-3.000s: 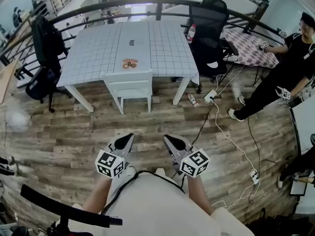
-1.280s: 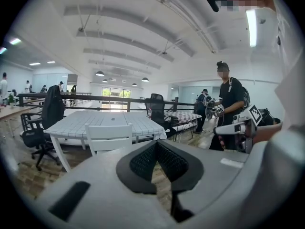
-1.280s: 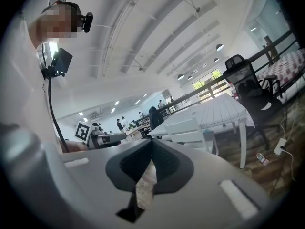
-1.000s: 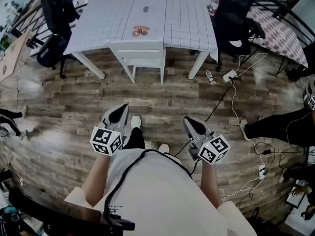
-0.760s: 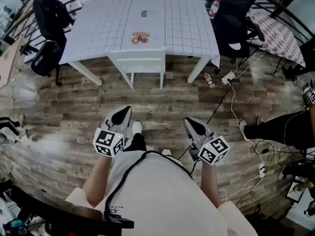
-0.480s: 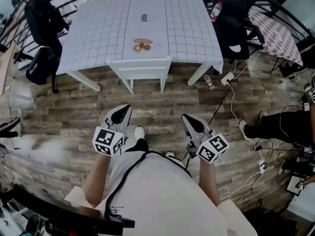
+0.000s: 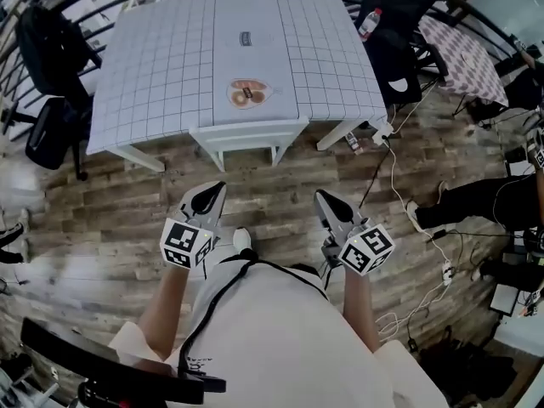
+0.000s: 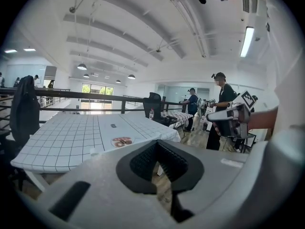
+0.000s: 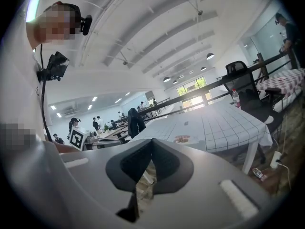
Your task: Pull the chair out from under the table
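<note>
Left gripper (image 7: 216, 187): I read its jaws as pressed together with nothing between them. It is held out in front of the person's torso, over the wooden floor (image 7: 102, 228), pointing towards the table (image 7: 153, 75).
Right gripper (image 7: 323, 197): I see the same here, jaws together and empty. It sits level with the left one, the two well apart.
Chair (image 7: 248, 134): white, tucked in under the table's near edge. I can make out only its back rail and the tops of its legs. It is ahead of both grippers and neither touches it.
Table top: a white checked cloth, with a small round dish (image 7: 247, 93) just behind the chair back.
Surroundings: a black office chair (image 7: 395, 24) stands at the far right corner, and white cables (image 7: 393, 172) trail on the floor to the right.
</note>
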{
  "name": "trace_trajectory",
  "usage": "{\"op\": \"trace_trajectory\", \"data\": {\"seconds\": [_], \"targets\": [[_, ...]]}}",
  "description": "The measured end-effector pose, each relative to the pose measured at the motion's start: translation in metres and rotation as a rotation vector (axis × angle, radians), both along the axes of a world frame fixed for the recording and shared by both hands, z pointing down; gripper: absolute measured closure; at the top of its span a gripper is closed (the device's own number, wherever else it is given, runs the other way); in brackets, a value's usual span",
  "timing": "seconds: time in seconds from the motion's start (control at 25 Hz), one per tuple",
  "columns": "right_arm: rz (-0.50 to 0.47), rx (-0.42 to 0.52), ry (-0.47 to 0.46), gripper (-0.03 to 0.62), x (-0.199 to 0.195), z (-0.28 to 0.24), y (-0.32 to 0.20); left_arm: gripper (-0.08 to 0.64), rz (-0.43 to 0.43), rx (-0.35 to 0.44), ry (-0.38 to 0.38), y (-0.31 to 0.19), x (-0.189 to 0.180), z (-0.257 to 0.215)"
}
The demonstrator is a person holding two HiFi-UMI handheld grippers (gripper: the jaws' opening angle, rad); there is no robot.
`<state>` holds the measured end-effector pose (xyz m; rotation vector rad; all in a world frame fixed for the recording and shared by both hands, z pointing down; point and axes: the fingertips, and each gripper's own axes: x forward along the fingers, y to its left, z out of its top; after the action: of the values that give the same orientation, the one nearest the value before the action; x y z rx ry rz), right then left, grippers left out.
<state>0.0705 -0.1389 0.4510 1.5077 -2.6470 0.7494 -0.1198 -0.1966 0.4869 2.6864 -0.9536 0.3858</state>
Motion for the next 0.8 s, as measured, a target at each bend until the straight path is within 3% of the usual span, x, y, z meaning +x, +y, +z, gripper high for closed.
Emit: {"op": "trace_trajectory", "data": {"seconds": [0.28, 0.52, 0.8], "targets": [[0.019, -0.034, 0.01, 0.586, -0.014, 0.006, -0.028, 0.554, 0.005, -0.006, -0.008, -0.032, -0.03, 0.011], [0.004, -0.061, -0.001, 0.586, -0.014, 0.02, -0.039, 0.554, -0.004, -0.028, -0.011, -0.041, -0.025, 0.023], [-0.103, -0.046, 0.04, 0.586, -0.004, 0.028, -0.068, 0.554, -0.059, -0.032, -0.056, -0.048, -0.012, 0.035]]}}
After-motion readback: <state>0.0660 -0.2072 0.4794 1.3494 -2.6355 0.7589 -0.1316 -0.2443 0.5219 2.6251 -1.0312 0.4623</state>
